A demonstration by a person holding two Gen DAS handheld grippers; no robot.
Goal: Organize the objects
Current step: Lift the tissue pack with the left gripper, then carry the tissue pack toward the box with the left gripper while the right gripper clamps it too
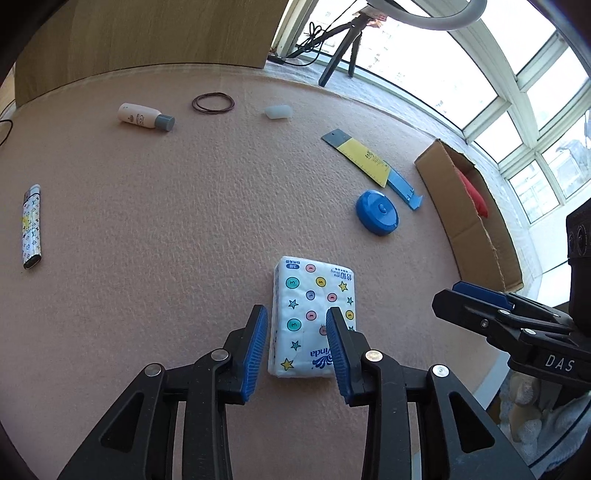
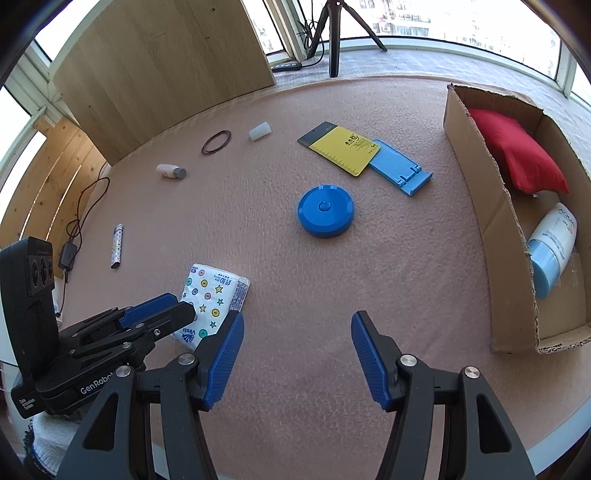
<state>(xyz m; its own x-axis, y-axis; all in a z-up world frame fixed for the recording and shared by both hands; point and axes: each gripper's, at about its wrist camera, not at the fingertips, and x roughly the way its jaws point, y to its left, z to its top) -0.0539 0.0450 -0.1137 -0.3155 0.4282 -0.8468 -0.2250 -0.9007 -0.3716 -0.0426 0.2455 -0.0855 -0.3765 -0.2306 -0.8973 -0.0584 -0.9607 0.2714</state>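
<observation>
Two items inside cardboard box [image 2: 476, 206]: red pillow [image 2: 517, 151], lotion bottle [image 2: 552, 247]

Surface [image 2: 369, 295]: pink, textured covering. Wood panel [image 2: 166, 55] stands upright at its far edge. Curved windows [image 1: 498, 85] behind admit bright daylight. Tripod [image 2: 334, 33] stands before the windows.

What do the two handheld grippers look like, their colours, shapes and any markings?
Both are black plastic frames with triangular cut-outs and round silver rivets, each ending in two fingers faced with ribbed blue pads. The left gripper carries white "GenRobot" lettering on its body and a black block with three round lenses. The right gripper shows white "DAS" lettering. No cables on them are visible.
</observation>
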